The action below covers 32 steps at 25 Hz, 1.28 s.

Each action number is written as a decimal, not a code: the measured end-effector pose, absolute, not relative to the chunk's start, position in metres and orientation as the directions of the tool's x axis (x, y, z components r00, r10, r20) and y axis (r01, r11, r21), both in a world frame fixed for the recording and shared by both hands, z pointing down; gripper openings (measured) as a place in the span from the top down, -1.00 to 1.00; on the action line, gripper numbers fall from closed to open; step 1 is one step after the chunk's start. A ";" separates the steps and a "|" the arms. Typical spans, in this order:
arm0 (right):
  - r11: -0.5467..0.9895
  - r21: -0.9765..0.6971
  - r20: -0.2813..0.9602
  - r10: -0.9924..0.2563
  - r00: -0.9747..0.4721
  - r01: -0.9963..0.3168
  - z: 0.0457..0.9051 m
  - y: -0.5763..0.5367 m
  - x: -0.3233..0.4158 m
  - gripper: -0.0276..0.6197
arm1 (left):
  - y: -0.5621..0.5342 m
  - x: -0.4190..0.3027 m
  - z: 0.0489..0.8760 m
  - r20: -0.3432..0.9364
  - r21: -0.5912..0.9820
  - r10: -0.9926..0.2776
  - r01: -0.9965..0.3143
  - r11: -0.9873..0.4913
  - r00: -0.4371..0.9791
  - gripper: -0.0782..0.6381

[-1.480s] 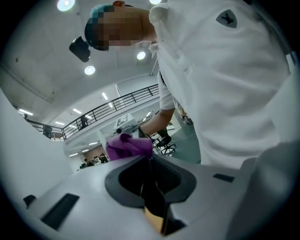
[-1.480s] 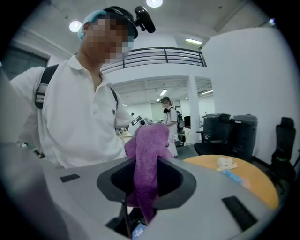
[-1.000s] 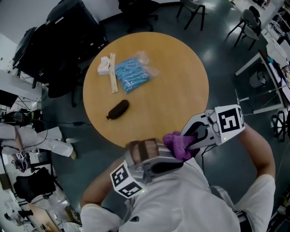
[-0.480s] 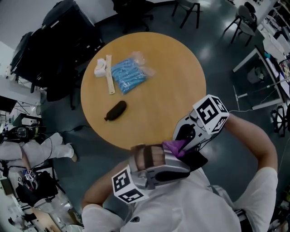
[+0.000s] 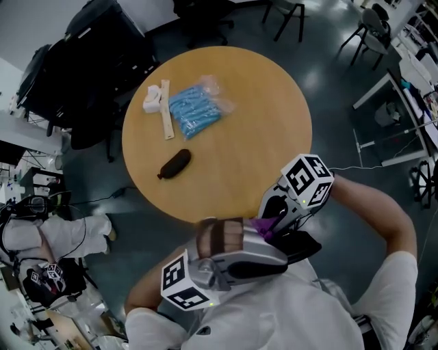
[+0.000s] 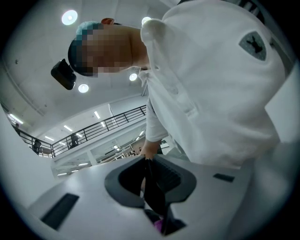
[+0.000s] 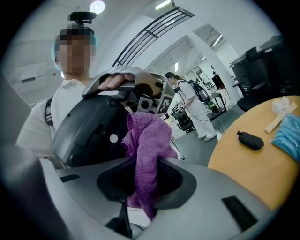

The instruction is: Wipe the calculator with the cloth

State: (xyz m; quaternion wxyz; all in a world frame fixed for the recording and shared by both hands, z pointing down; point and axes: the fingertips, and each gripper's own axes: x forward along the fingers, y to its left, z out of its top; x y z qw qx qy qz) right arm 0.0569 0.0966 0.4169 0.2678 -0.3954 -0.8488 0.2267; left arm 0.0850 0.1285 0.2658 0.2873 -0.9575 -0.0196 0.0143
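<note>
Bright ceiling lights (image 6: 69, 18) overhead (fisheye edges dark), head view dim.

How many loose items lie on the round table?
4: white lump, pale strip and blue bag grouped far left; dark oval object nearer. The near edge is partly covered.

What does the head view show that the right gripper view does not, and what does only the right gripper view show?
Only the head view: the whole round table, the marker cube on the right gripper, and chairs on the floor.
Only the right gripper view: its jaws shut on the purple cloth, and a person in white standing in the background.
Both: the cloth, the left gripper holding the dark calculator, and the black pouch and blue packet on the table.
</note>
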 end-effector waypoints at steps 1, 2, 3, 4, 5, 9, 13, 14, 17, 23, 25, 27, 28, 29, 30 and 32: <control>0.579 -0.603 0.274 0.796 -0.540 0.548 0.421 0.099 0.057 0.59 | 0.129 0.085 0.263 -0.024 -0.549 0.045 0.024 -0.836 0.999 0.64; 0.575 -0.608 0.275 0.799 -0.534 0.547 0.425 0.101 0.058 0.59 | 0.130 0.085 0.261 -0.031 -0.547 0.045 0.020 -0.837 0.999 0.64; 0.572 -0.612 0.282 0.803 -0.525 0.546 0.430 0.104 0.059 0.59 | 0.131 0.085 0.258 -0.037 -0.547 0.045 0.017 -0.837 0.998 0.64; 0.571 -0.613 0.296 0.807 -0.511 0.546 0.436 0.108 0.060 0.59 | 0.132 0.085 0.256 -0.041 -0.550 0.044 0.015 -0.835 0.998 0.64; 0.571 -0.612 0.317 0.811 -0.492 0.548 0.444 0.112 0.061 0.59 | 0.133 0.086 0.255 -0.042 -0.556 0.042 0.012 -0.831 0.998 0.64; 0.643 -0.549 0.451 0.766 -0.459 0.534 0.481 0.106 0.066 0.59 | 0.133 0.088 0.259 -0.014 -0.604 0.008 -0.002 -0.797 1.000 0.64; 0.820 -0.406 0.412 0.558 -0.721 0.403 0.440 0.031 0.072 0.59 | 0.128 0.081 0.275 0.020 -0.590 -0.034 -0.015 -0.807 0.999 0.64; 0.845 -0.369 0.348 0.512 -0.785 0.388 0.412 0.017 0.078 0.59 | 0.125 0.078 0.278 0.023 -0.580 -0.046 -0.024 -0.814 0.999 0.64; 0.847 -0.298 0.121 0.491 -0.862 0.441 0.320 0.013 0.098 0.59 | 0.114 0.071 0.286 0.026 -0.558 -0.088 -0.058 -0.828 0.996 0.64; 0.793 -0.404 0.198 0.563 -0.803 0.456 0.334 0.044 0.102 0.59 | 0.106 0.066 0.285 -0.002 -0.557 -0.104 -0.088 -0.826 0.995 0.64; 0.784 -0.425 0.189 0.566 -0.802 0.453 0.353 0.040 0.093 0.59 | 0.110 0.070 0.284 -0.005 -0.558 -0.081 -0.070 -0.827 0.997 0.64; 0.771 -0.434 0.188 0.583 -0.790 0.466 0.370 0.038 0.086 0.59 | 0.114 0.073 0.282 -0.011 -0.560 -0.061 -0.056 -0.827 0.998 0.64; 0.760 -0.446 0.186 0.595 -0.782 0.472 0.378 0.038 0.082 0.59 | 0.116 0.074 0.280 -0.018 -0.561 -0.054 -0.054 -0.826 0.998 0.65; 0.745 -0.462 0.181 0.610 -0.772 0.481 0.384 0.041 0.077 0.59 | 0.117 0.074 0.278 -0.026 -0.562 -0.049 -0.056 -0.825 0.998 0.65; 0.728 -0.479 0.174 0.626 -0.760 0.491 0.391 0.045 0.072 0.59 | 0.116 0.074 0.275 -0.035 -0.563 -0.049 -0.060 -0.824 0.998 0.64; 0.693 -0.509 0.161 0.659 -0.735 0.510 0.401 0.053 0.063 0.59 | 0.113 0.071 0.270 -0.051 -0.558 -0.057 -0.075 -0.826 0.997 0.64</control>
